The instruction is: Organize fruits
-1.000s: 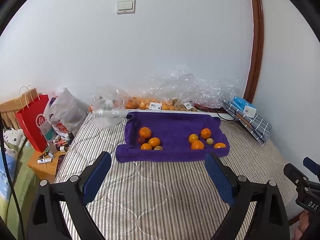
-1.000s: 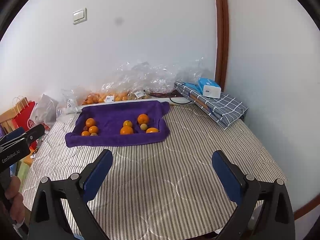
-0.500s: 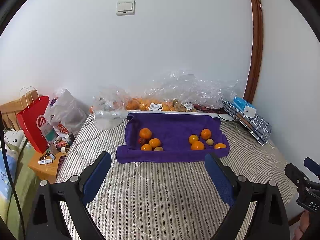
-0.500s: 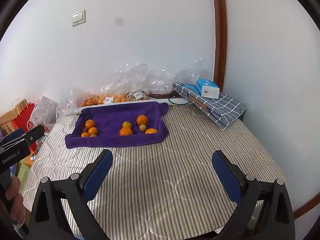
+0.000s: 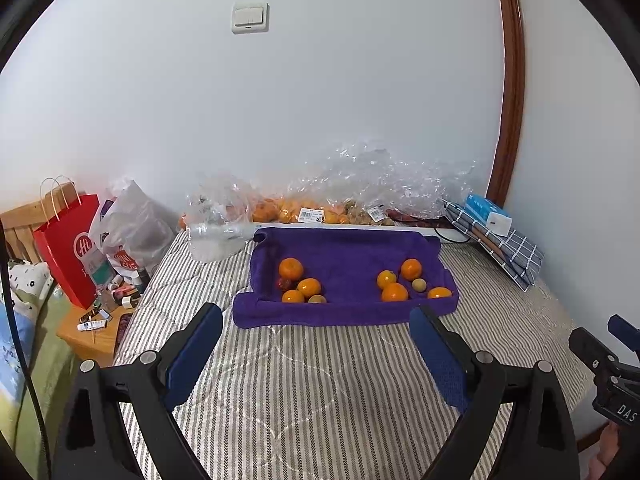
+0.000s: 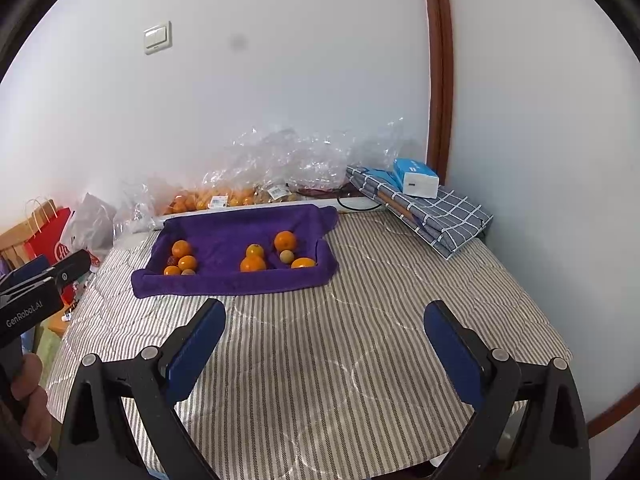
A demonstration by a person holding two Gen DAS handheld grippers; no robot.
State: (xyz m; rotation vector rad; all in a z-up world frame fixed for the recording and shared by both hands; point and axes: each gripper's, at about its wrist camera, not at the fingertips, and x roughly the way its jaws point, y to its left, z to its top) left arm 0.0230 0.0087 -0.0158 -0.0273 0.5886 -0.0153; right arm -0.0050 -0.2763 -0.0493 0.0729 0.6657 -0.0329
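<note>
A purple towel-lined tray (image 5: pixel 344 248) (image 6: pixel 240 228) lies on the striped bed. A left group of oranges (image 5: pixel 291 269) (image 6: pixel 181 249) with a small dark red fruit (image 5: pixel 285 284) and a brownish fruit (image 5: pixel 317 299) sits in it. A right group of oranges (image 5: pixel 394 292) (image 6: pixel 253 264) with a small tan fruit (image 5: pixel 419 285) (image 6: pixel 286 256) sits apart. My left gripper (image 5: pixel 316 340) is open and empty, well short of the tray. My right gripper (image 6: pixel 324 340) is open and empty, also short of it.
Clear plastic bags with more oranges (image 5: pixel 296 212) (image 6: pixel 216 198) lie along the wall. A folded checked cloth with a blue box (image 5: pixel 488 216) (image 6: pixel 416 180) sits at the right. A red paper bag (image 5: pixel 68 248) and a cluttered bedside stand (image 5: pixel 100 320) are left of the bed.
Both views have drifted back slightly; the tray looks a little smaller and farther. Both grippers stay open and empty.
</note>
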